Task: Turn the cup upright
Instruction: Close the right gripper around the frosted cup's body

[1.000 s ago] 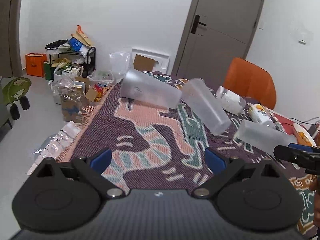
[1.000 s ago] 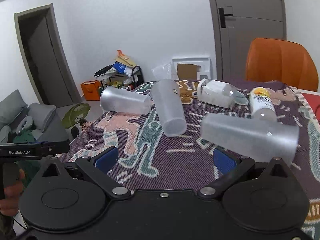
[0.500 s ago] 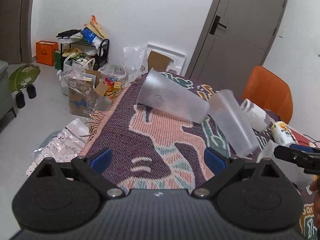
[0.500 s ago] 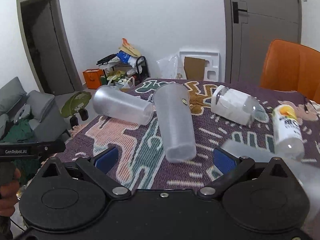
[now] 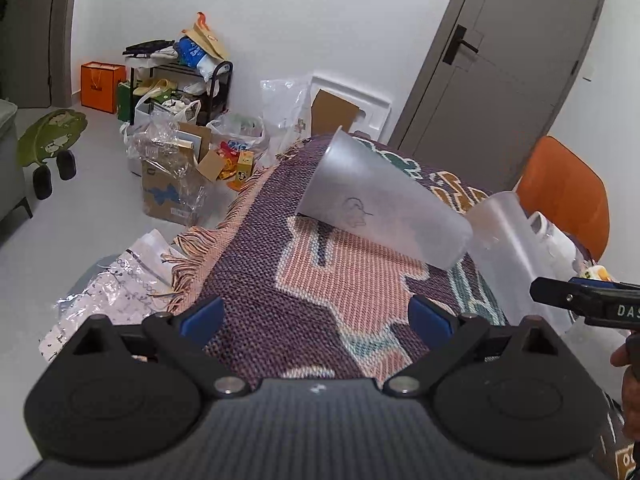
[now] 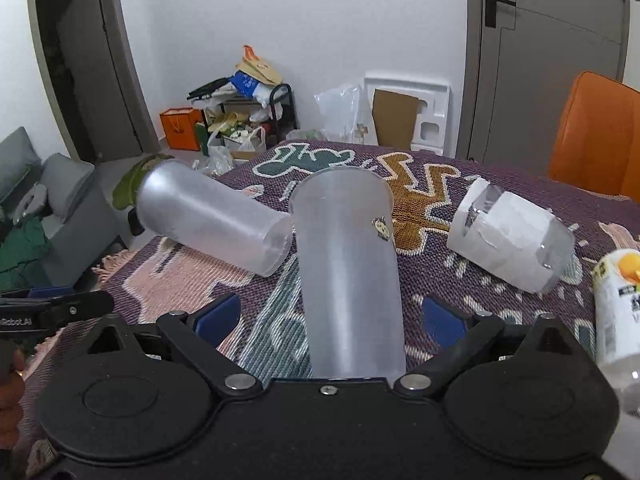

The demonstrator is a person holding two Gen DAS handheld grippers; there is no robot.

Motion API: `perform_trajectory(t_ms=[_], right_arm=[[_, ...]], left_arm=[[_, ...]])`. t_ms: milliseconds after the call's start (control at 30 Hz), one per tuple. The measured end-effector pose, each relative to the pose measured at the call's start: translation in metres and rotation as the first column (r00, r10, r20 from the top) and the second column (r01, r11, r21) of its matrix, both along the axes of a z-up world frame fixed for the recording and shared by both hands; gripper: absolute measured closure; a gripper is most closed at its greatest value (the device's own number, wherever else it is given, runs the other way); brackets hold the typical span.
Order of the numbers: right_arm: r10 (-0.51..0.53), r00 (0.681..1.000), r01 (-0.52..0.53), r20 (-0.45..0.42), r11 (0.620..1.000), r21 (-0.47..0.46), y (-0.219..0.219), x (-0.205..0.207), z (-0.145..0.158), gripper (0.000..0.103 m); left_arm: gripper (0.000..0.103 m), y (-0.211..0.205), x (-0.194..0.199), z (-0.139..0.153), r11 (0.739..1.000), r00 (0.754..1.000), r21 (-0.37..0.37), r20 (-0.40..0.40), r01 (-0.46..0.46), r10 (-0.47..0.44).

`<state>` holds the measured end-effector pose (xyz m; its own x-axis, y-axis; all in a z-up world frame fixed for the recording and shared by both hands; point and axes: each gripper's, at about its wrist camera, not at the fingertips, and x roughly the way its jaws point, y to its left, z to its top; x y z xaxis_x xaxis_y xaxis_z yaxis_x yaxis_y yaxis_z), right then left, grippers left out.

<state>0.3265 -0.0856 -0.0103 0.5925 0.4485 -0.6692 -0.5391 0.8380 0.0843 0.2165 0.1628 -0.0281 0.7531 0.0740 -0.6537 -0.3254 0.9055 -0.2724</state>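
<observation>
Two frosted plastic cups lie on their sides on a patterned purple table cloth [image 6: 460, 280]. In the right wrist view the middle cup [image 6: 352, 272] lies lengthwise between the open jaws of my right gripper [image 6: 332, 316], its base nearest the camera, apart from both pads. The left cup [image 6: 212, 224] lies across, beside it. In the left wrist view the left cup [image 5: 380, 208] lies ahead of my open, empty left gripper [image 5: 316, 316]; the middle cup [image 5: 516, 256] is at the right.
A clear cup wrapped in white paper [image 6: 512, 236] and a bottle with an orange label [image 6: 620, 312] lie on the right. An orange chair [image 6: 592, 132] stands behind the table. Boxes and bags [image 5: 180, 152] clutter the floor past the cloth's fringed left edge [image 5: 192, 248].
Both grippers have moved forward over the table. The right gripper has swung left, off a nearer cup, and now straddles the middle cup. The left cup is closer to the left gripper.
</observation>
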Motion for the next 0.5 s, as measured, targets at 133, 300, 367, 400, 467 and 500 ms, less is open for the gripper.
perform_trajectory(t_ms=[133,300,367,400,467,500], right_arm=[[-0.010,1.000,0.010,0.001,1.000,-0.029,0.008,0.016,-0.006,0.004],[-0.024,0.999,0.022,-0.029,0.997,-0.076,0.018,0.035,-0.020,0.009],[-0.019,0.998,0.013,-0.065,0.996,-0.088,0.020,0.039,-0.025,0.040],[-0.022,0.996,0.014,-0.083,0.996,-0.092,0.020,0.041,-0.027,0.040],[-0.033,0.996,0.027,-0.080,0.997,-0.078,0.017,0.039,-0.026,0.041],[-0.036,0.996,0.030,-0.076,0.997,-0.074,0.015,0.036,-0.025,0.041]], left_arm=[[0.005,0.004,0.005,-0.005,1.000,1.000,0.002,-0.008,-0.002,0.002],[0.005,0.006,0.005,-0.010,1.000,1.000,-0.004,-0.022,-0.004,0.004],[0.005,0.006,0.004,-0.010,1.000,1.000,-0.005,-0.023,-0.006,0.006],[0.005,0.006,0.002,-0.009,1.000,1.000,-0.007,-0.022,-0.010,0.010],[0.005,0.005,-0.001,-0.007,1.000,1.000,-0.011,-0.018,-0.013,0.013],[0.005,0.005,-0.002,-0.006,1.000,1.000,-0.010,-0.014,-0.013,0.013]])
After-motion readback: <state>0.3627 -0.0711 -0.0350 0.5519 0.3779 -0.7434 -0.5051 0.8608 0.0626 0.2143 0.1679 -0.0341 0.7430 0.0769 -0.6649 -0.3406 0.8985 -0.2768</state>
